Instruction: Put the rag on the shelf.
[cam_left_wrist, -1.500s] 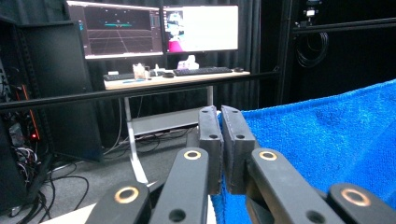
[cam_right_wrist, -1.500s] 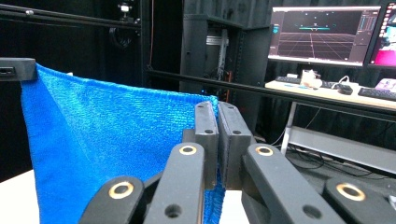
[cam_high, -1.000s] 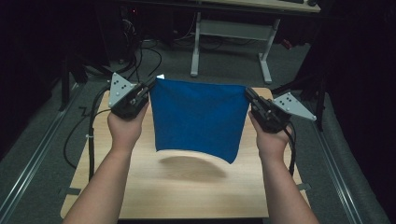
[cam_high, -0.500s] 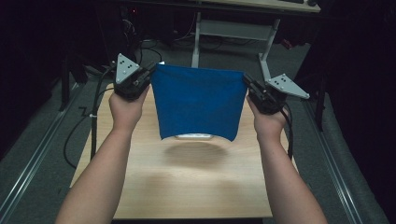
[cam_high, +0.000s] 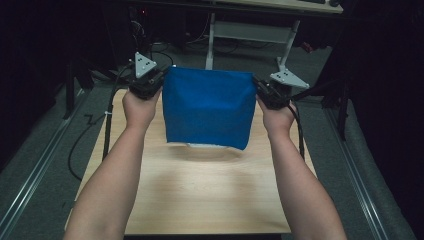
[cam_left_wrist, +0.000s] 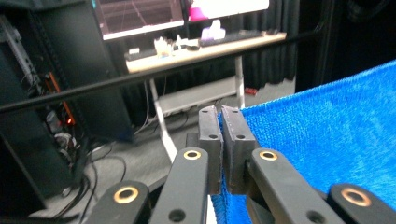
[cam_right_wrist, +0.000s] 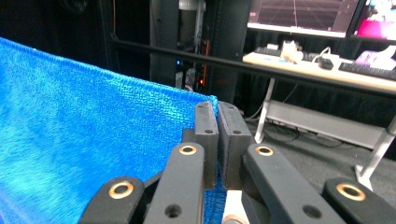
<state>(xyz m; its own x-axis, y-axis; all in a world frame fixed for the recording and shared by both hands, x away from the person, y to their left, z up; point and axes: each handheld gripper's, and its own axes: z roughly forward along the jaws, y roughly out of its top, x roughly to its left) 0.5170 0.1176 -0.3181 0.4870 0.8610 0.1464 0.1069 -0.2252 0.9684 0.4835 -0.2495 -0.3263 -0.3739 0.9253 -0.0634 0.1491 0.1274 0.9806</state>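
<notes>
A blue towel (cam_high: 207, 107) hangs stretched between my two grippers over the far half of the wooden table (cam_high: 200, 200). My left gripper (cam_high: 159, 79) is shut on its upper left corner. My right gripper (cam_high: 258, 86) is shut on its upper right corner. A pale patch (cam_high: 205, 146) shows at the towel's lower edge; I cannot tell what it is. In the left gripper view the jaws (cam_left_wrist: 221, 140) pinch the cloth (cam_left_wrist: 327, 140), which spreads to the right. In the right gripper view the jaws (cam_right_wrist: 217, 135) pinch the cloth (cam_right_wrist: 84, 149), which spreads to the left.
Past the table's far edge stands a desk on white legs (cam_high: 250, 35) with monitors (cam_left_wrist: 140, 16) and small items. Cables (cam_high: 90, 135) trail on the floor at the left. Metal rails (cam_high: 30, 180) run along both sides of the table.
Both hands have carried the taut towel away from the person toward the table's far edge. The grip on both corners is unchanged.
</notes>
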